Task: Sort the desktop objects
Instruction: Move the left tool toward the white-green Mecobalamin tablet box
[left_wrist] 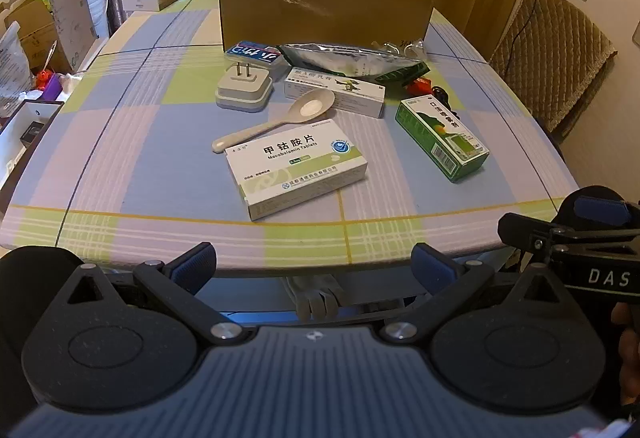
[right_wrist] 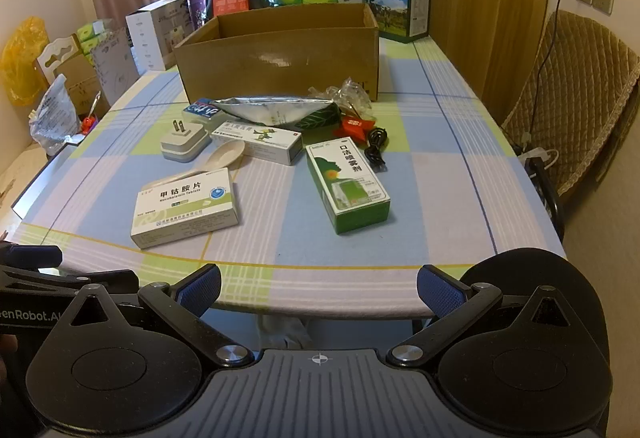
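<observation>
Spoon [right_wrist: 224,156] handle behind tablet box [right_wrist: 186,208]

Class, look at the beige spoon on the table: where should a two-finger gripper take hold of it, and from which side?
Probably the handle's middle, from above. The spoon lies flat; its handle tip is beside or under the white tablet box, and its bowl is close to the long white carton. The thin mid-handle has free cloth on both sides. The left gripper, open and nearest, suits best.
</observation>
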A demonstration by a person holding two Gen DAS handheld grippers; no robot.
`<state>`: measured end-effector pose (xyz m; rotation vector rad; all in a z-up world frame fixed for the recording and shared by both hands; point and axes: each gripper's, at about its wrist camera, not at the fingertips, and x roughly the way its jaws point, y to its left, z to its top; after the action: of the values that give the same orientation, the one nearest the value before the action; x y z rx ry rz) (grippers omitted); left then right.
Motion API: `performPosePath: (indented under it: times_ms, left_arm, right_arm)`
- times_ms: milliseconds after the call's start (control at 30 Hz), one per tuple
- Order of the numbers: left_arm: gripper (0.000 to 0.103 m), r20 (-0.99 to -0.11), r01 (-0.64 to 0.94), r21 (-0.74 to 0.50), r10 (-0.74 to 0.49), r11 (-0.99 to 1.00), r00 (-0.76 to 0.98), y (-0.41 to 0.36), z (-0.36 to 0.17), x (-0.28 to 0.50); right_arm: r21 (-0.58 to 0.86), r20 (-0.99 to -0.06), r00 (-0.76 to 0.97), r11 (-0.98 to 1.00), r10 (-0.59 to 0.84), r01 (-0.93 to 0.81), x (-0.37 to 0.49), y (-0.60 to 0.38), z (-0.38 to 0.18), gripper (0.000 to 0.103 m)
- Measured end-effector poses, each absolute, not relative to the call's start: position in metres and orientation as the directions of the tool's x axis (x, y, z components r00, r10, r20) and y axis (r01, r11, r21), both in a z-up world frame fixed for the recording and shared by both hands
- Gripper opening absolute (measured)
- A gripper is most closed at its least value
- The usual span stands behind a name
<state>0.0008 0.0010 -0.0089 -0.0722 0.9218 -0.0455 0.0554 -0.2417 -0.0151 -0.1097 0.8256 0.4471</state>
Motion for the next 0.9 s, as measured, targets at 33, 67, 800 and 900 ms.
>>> performPosePath:
  times_ms: [33,67,800,900]
  left_arm:
    - [0.102,-0.794,0.012,-0.081,-0.072,0.997,0.604,0.0005,-0.0089,0.0008]
    - [0.102,-0.794,0.013,-0.081,-0.073,0.997,0.604,0.0004,-0.0087,0.0011]
    - [0.102,-0.796,0.014,-0.085,-0.076,0.996,0.600,-0.0001,-0.0101,0.0005]
    - [0.102,-0.796,0.015,-0.088,-0.080,0.996,0.601,0.0008,-0.0103,0.0004]
  right_arm:
    - [0.078,-0.732,0.590,0.901,0.342,-0.426,0.0556,-0.2417,-0.0151,0.101]
    - [0.078,-0.732,0.589,0.901,0.342,-0.426,0.0559,-0.2414,-0.0151,0.101]
    - [0.084,-0.735,0.585,0.903,0.342,-0.422,0.0582,-0.2423,-0.0175,0.101]
    - [0.085,-0.736,0.584,0.903,0.343,-0.422,0.0578,-0.2424,-0.0180,0.101]
